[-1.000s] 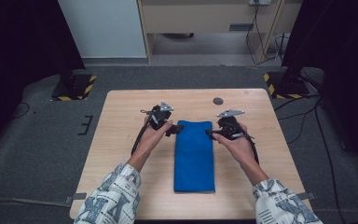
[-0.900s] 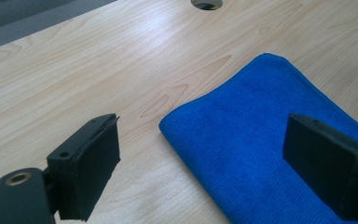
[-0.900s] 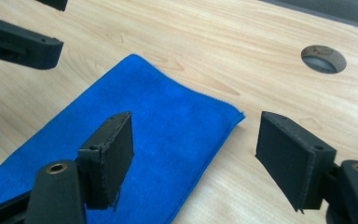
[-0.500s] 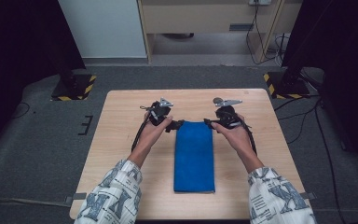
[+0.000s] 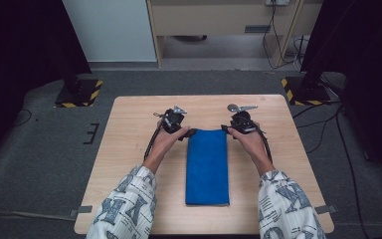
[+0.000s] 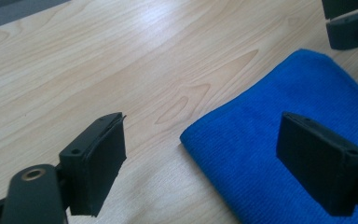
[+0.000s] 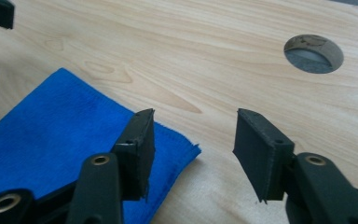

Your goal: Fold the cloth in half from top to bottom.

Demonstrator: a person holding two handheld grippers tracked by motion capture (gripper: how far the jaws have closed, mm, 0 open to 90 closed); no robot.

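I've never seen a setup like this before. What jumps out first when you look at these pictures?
The bright blue folded cloth catches the eye first, lying lengthwise in the middle of the pale wooden table. At its far corners sit two black hand-held tools, the left gripper and the right gripper, each with its jaws open astride a corner. A round hole in the tabletop lies just beyond the right one.

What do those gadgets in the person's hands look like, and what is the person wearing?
Both the left gripper and the right gripper are black, with two flat rectangular jaws, brass-coloured rivets, a grey three-cornered plate on top and a trailing black cable. The sleeves are white with a dark blue pattern.
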